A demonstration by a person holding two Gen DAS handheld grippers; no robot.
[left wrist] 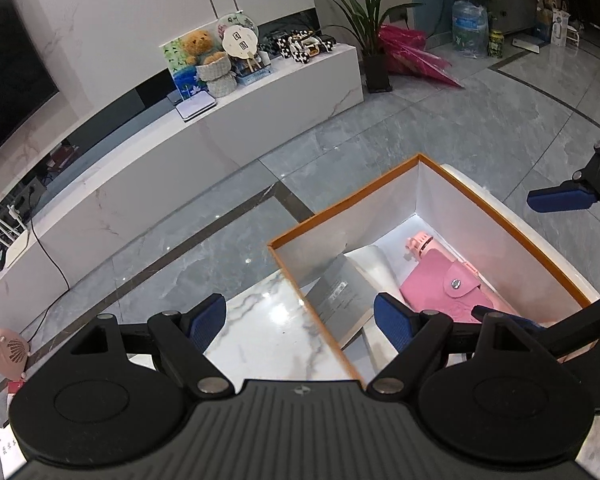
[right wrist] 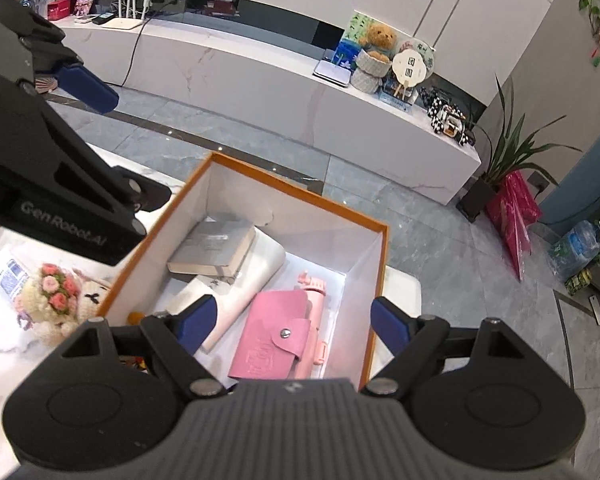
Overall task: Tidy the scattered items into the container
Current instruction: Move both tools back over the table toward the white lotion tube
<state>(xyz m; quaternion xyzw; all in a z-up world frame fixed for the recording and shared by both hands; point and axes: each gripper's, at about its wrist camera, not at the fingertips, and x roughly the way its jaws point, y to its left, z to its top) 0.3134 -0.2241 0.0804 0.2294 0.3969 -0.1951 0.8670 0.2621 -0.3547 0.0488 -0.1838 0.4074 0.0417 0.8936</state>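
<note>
An orange-rimmed white box (right wrist: 376,264) (left wrist: 312,220) stands on the marble table. Inside lie a grey book (right wrist: 212,246) (left wrist: 340,292), a white pouch (right wrist: 252,276), a pink wallet (right wrist: 276,332) (left wrist: 448,284) and a pink handheld fan (right wrist: 314,284) (left wrist: 418,242). My right gripper (right wrist: 296,320) is open and empty above the wallet. My left gripper (left wrist: 300,316) is open and empty over the box's left rim. A crocheted flower plush (right wrist: 56,300) lies on the table left of the box.
A small printed packet (right wrist: 10,274) lies by the plush. Beyond the table are a grey tiled floor and a white TV bench (left wrist: 260,92) with a teddy bear (left wrist: 198,44), fans and a plant (left wrist: 372,24). A pink heater (left wrist: 6,350) stands on the floor.
</note>
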